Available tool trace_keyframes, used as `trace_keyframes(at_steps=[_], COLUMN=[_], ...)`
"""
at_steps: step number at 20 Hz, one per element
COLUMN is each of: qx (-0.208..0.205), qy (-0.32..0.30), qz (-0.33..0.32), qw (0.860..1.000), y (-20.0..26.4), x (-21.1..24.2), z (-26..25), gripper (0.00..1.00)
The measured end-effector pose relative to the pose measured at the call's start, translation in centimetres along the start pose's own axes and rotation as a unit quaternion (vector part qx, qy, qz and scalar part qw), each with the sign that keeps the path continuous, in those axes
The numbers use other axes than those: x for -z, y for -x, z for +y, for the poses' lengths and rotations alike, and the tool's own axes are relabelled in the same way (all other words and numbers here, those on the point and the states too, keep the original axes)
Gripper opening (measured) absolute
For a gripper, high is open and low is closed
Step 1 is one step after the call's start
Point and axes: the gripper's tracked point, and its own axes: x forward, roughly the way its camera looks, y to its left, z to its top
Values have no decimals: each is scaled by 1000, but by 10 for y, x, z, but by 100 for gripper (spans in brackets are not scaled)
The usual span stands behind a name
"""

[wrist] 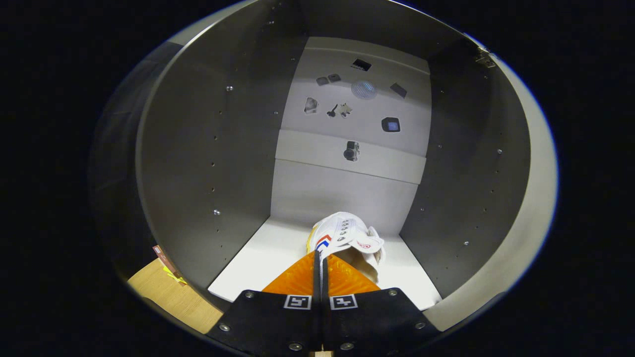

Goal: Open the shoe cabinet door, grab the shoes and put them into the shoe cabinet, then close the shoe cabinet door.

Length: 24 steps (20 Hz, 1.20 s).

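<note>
We look into an open grey shoe cabinet (pixel 198 163) with a white floor panel (pixel 263 258) and a pale back wall (pixel 347 198). At the near end, the gripper (pixel 318 258) has its two fingers pressed almost together, pinching the edge of a white fabric shoe with red and blue marks and a row of eyelets (pixel 347 235). The shoe sits on the cabinet floor, just ahead of the fingertips and close to the back wall, right of centre. Small dark stickers (pixel 351 150) dot the upper back panels. To the near left, outside the cabinet, lies a light wooden floor (pixel 168 292).
</note>
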Motion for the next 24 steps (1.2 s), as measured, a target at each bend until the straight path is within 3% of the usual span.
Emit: trace_keyframes(at_steps=[13, 21, 24], qx=[0, 21, 30], qy=[-11, 0, -11], qz=[16, 10, -1], qw=[1000, 1000, 999], y=[-51, -54, -57], x=[16, 16, 10], z=[7, 7, 4], gripper=[0, 22, 37])
